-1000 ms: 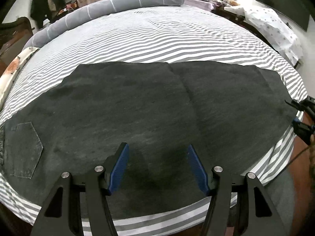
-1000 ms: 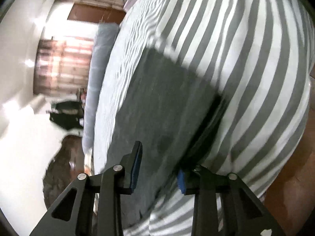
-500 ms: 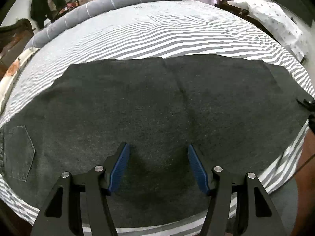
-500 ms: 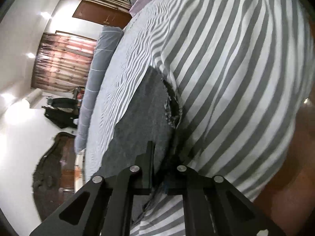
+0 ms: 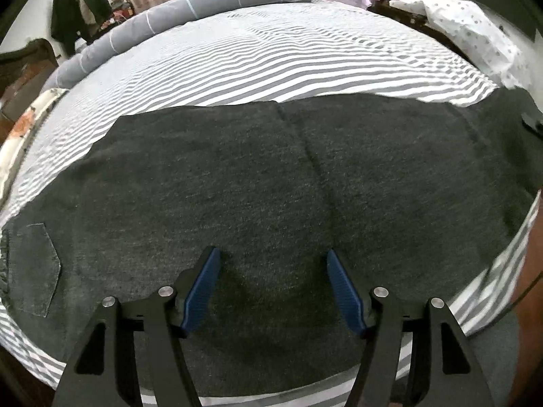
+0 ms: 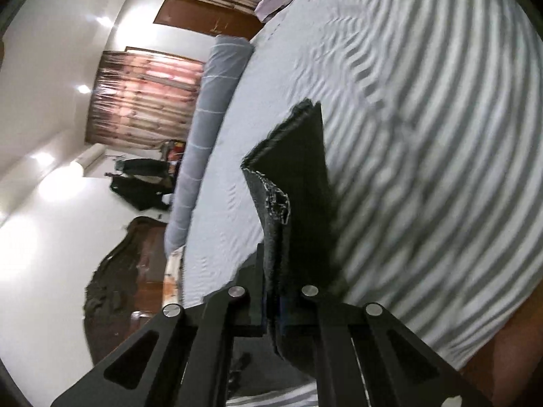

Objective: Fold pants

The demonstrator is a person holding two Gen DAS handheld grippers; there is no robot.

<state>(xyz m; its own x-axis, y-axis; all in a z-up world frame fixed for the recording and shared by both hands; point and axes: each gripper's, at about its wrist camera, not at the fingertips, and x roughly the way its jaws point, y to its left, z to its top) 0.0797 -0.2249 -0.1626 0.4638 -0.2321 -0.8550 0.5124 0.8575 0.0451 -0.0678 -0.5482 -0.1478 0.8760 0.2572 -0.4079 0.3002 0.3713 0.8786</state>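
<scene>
On striped bed (image 5: 271, 61): dark pants (image 5: 271, 186) flat. R gripper (image 6: 271, 308) now clamped on hem end, raised off sheet vs 1 s ago. L gripper (image 5: 271, 288) agape above cloth, widened slightly, gripping nothing.

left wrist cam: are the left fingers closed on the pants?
No. The left gripper fingers stand apart over the dark pants, with no fabric pinched between them.

Matt, coarse dark-grey denim pants (image 5: 271, 186) lie on a soft striped cotton bed sheet (image 5: 271, 57); ribbed blue rubbery pads (image 5: 203, 291).
</scene>
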